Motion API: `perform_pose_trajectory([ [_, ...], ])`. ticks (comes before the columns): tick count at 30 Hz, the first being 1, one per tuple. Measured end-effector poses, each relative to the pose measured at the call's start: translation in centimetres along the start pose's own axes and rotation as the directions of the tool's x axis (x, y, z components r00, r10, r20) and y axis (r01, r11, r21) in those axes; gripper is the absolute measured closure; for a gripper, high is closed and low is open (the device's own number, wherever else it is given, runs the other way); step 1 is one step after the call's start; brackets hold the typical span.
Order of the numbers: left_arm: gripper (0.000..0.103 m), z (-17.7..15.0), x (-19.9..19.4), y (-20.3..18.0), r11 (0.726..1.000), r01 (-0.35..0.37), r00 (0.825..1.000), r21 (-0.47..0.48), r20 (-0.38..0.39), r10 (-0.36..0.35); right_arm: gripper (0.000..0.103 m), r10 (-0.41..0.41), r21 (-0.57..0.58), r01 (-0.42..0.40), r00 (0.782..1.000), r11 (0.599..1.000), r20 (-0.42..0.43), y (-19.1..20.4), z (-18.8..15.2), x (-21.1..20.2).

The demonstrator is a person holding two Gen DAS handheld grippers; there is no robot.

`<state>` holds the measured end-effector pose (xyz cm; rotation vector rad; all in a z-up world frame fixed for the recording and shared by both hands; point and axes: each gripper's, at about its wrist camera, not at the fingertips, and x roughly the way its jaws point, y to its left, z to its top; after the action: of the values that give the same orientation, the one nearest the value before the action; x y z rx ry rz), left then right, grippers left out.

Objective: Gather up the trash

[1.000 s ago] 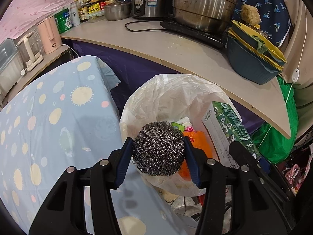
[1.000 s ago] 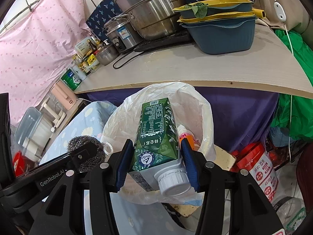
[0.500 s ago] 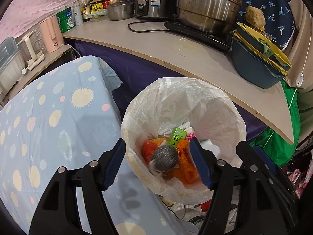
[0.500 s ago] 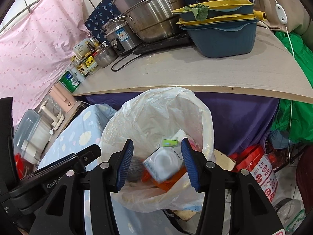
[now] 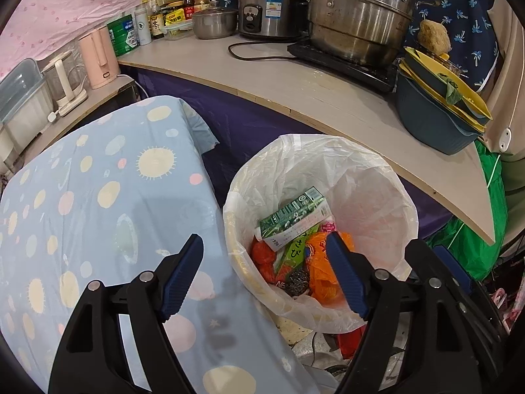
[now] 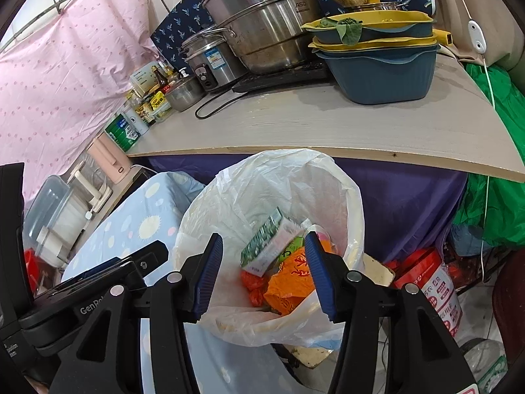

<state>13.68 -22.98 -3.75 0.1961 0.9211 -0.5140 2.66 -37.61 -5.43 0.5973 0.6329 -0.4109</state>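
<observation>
A trash bin lined with a white plastic bag (image 5: pixel 370 177) stands beside the table; it also shows in the right wrist view (image 6: pixel 295 180). Inside lie a green milk carton (image 5: pixel 292 218), a steel wool scrubber (image 5: pixel 297 280), an orange bag (image 5: pixel 323 274) and other wrappers. The carton (image 6: pixel 265 246) and orange bag (image 6: pixel 292 279) show in the right wrist view too. My left gripper (image 5: pixel 264 271) is open and empty above the bin's near left rim. My right gripper (image 6: pixel 264 271) is open and empty above the bin. The left gripper's body (image 6: pixel 98 295) shows at the right view's lower left.
A table with a blue dotted cloth (image 5: pixel 82 213) lies left of the bin. A wooden counter (image 5: pixel 328 98) behind holds a large steel pot (image 5: pixel 357 19), a rice cooker (image 5: pixel 265 10), stacked blue and yellow basins (image 5: pixel 436 111) and bottles. A red canister (image 6: pixel 433 282) stands on the floor at right.
Both grippers opened and let go. The steel wool scrubber and the green carton dropped into the bin and now lie at rest. Both grippers have pulled back a little.
</observation>
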Motion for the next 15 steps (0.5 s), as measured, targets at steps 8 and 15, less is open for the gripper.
perform_pose_trajectory([
  [8,0.029,-0.5,-1.1,0.6,1.000,-0.023,1.000,0.001,0.019,0.023,0.050,0.000,-0.026,0.000,1.000,1.000,0.008,0.9,-0.2,-0.9],
  [15,0.020,-1.1,-1.7,1.2,0.999,-0.048,0.998,-0.008,0.031,0.048,0.044,-0.012,-0.050,0.013,1.000,0.999,0.009,1.2,-0.9,-1.7],
])
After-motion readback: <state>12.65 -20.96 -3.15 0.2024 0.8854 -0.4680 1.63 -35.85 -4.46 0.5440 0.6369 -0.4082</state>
